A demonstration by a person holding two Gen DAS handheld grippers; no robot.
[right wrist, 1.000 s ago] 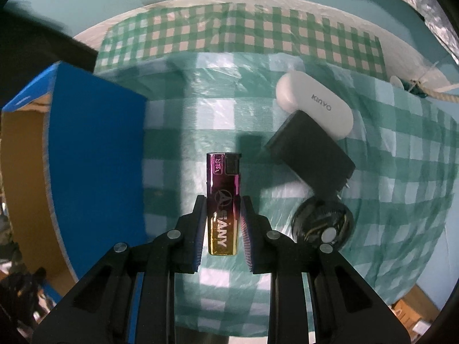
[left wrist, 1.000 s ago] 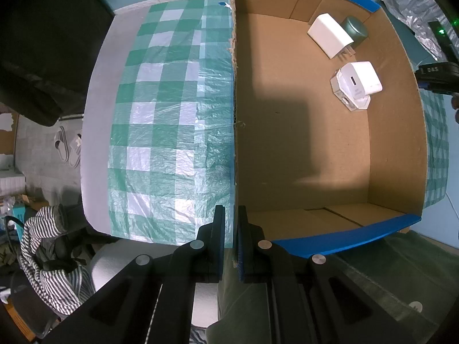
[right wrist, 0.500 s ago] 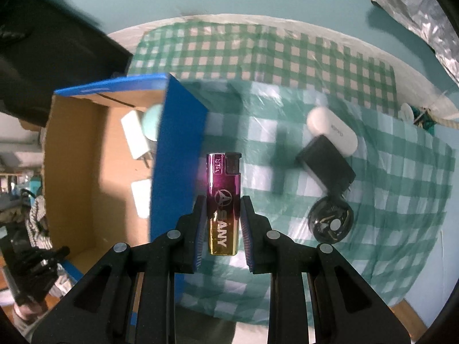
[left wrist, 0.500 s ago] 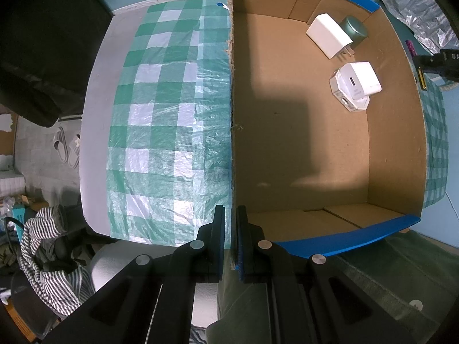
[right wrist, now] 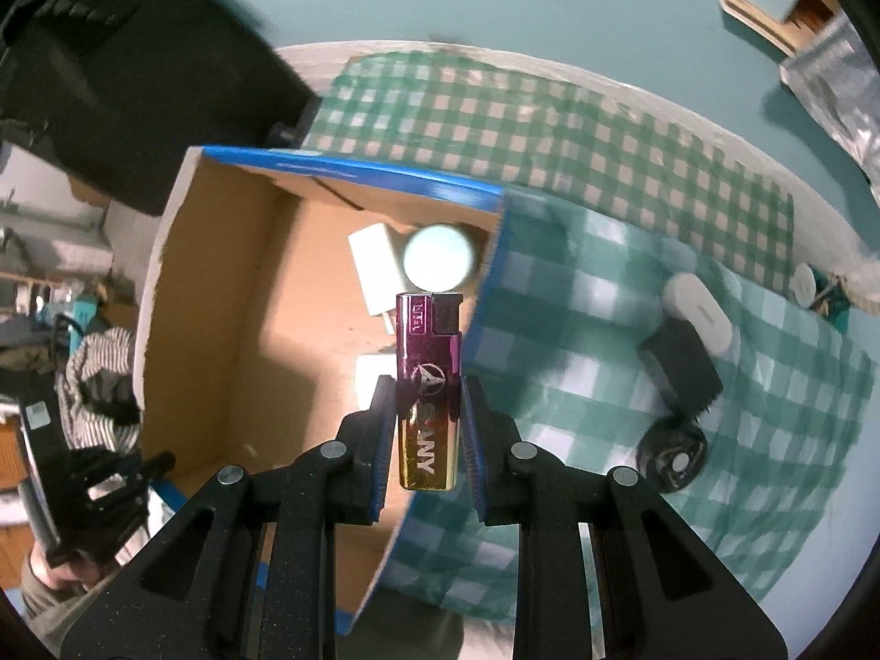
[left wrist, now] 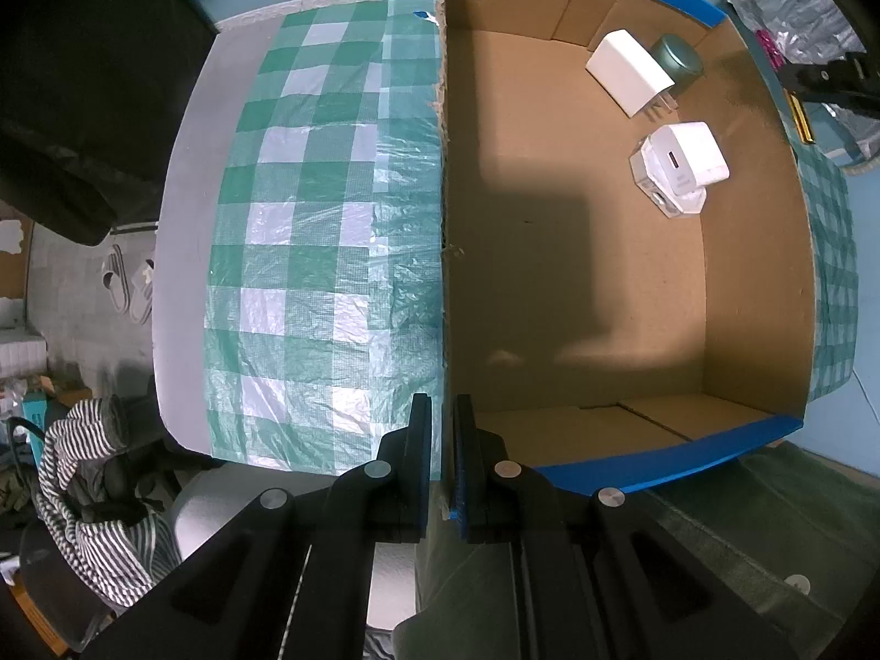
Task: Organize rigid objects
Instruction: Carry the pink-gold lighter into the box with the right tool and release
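Note:
My right gripper [right wrist: 428, 412] is shut on a purple-and-gold lighter [right wrist: 429, 385] and holds it upright above the right wall of the cardboard box [right wrist: 220, 330]. My left gripper [left wrist: 441, 429] is shut on the box's left wall [left wrist: 443, 220] at its near corner. Inside the box lie two white chargers [left wrist: 630, 80] [left wrist: 679, 165] and a round grey-green tin [left wrist: 675, 58]. The right gripper with the lighter [left wrist: 797, 115] shows at the box's far right rim in the left wrist view.
The box sits on a green checked tablecloth [left wrist: 319, 220]. Right of the box on the cloth lie a white case [right wrist: 698, 311], a black charger [right wrist: 679, 366] and a round black object [right wrist: 671, 454]. A foil bag [left wrist: 792, 27] lies beyond the box.
My right gripper has carried the lighter up and leftward, from over the cloth to above the box's right wall. The left gripper keeps its hold on the box wall.

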